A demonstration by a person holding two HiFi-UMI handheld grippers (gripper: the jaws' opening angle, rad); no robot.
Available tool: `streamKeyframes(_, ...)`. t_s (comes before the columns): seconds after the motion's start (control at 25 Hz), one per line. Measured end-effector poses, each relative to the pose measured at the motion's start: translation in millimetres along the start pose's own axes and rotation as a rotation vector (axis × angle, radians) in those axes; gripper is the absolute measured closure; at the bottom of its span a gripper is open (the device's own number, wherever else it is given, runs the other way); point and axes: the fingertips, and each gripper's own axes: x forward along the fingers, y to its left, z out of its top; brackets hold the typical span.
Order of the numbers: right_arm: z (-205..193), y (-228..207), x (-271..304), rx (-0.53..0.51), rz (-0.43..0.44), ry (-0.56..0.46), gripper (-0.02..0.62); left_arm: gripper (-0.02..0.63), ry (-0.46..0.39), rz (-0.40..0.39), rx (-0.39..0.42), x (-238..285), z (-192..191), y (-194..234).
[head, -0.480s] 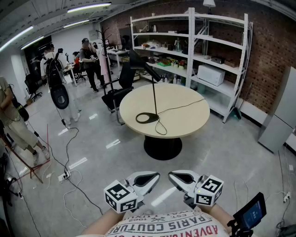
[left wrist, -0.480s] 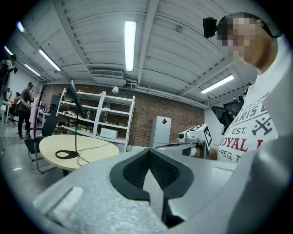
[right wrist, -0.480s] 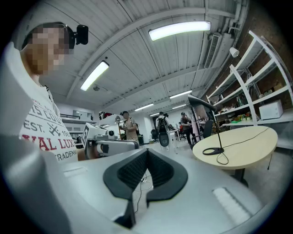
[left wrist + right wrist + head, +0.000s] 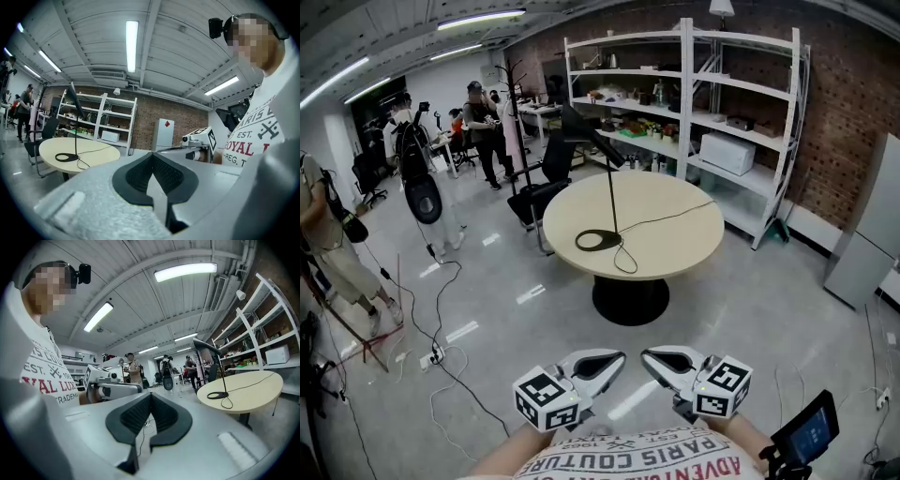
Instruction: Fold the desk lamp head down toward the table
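Left gripper [image 4: 606, 360]: jaws pressed together at the tips, nothing between them. Right gripper [image 4: 660, 359]: jaws likewise closed tip to tip, empty. Both point level and are held close in front of the person's body, side by side, tips turned toward each other.

The desk lamp [image 4: 612, 187] stands well ahead of both grippers, far beyond the jaw tips, on a round table [image 4: 684, 258]. From the left gripper it lies off to the left of the jaws; from the right gripper, off to the right. No contact with it; the fold is not yet begun.

Condition of the lamp: a flat ring base [image 4: 598, 239], a thin upright stem, and a dark lamp head [image 4: 592, 133] angled upward from the stem top. A cord [image 4: 661, 223] trails from the base across the tabletop.

Assessment of handling: the lamp looks light and slender, so the base is likely to slide or tip if the head is pushed hard. The stem appears stiff; the motion should come from the joint at its top. Recommended hold: one gripper steadying the stem or pressing the base, the other pinching the head near its free end and drawing it downward gently. The cord should be kept out of the jaws.
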Motion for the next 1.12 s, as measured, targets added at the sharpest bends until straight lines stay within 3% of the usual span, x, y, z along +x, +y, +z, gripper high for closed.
streamKeyframes(0.52, 6.4, -16.3, -12.0, 0.022, -0.039, -0.020, 0.594, 0.604, -0.010, -0.003, -0.003, 5.5, 6.9, -3.2)
streamKeyframes(0.76, -8.7, -26.7, -4.9, 0.060, -0.024, -0.004, 0.594, 0.604, -0.006, 0.022, -0.057, 10.2, -5.6, 15.9)
streamKeyframes(1.12, -8.3, -86.4, 15.1, 0.080, -0.055, -0.001, 0.594, 0.604, 0.021, -0.013, -0.052, 48.7, -3.0, 63.3)
